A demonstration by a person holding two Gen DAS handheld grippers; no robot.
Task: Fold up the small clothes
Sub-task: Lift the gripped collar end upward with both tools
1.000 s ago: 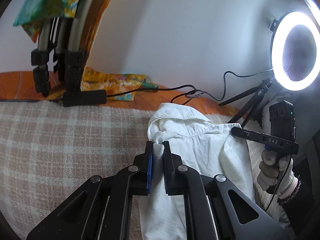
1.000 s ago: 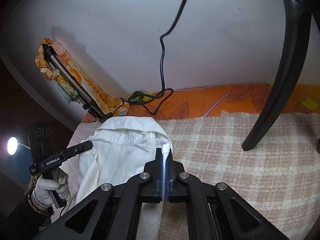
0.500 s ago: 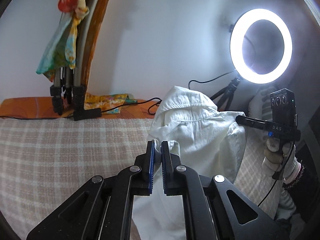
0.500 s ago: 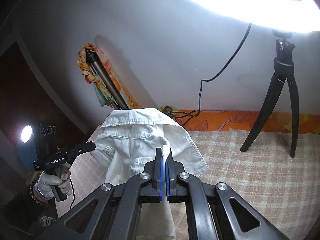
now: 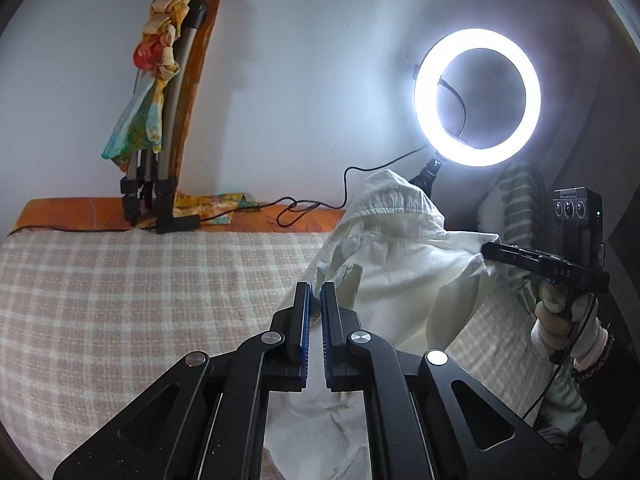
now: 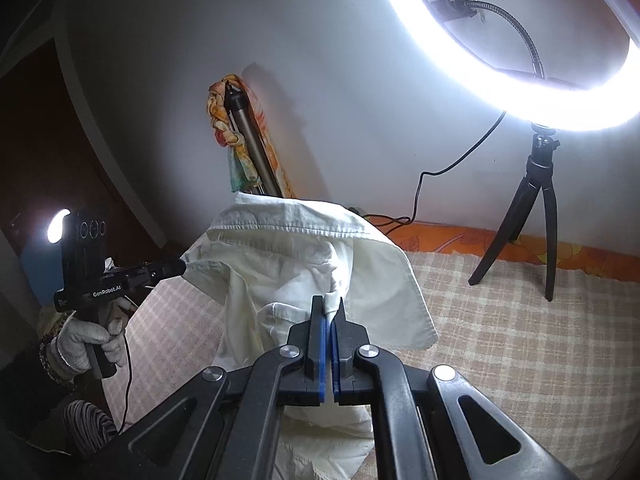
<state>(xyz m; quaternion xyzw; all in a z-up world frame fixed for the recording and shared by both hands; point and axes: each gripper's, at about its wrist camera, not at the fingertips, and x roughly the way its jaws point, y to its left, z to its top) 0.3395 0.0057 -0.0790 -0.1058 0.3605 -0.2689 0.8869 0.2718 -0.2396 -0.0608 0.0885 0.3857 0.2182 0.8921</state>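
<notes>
2 hand-held grippers, left hand-held gripper (image 5: 315,300) and right hand-held gripper (image 6: 329,312), each pinching the raised white shirt (image 6: 288,264).

Ring light (image 6: 520,92) close overhead rt.

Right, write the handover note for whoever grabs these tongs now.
Left tongs: shut on the white shirt near its edge.
Right tongs: shut on the shirt's other side.
Shirt: held up between both, collar on top, lower part hanging toward the checked blanket.
Done: shirt picked up and spread.
Left: lay it flat, fold it. No fold made yet.
</notes>
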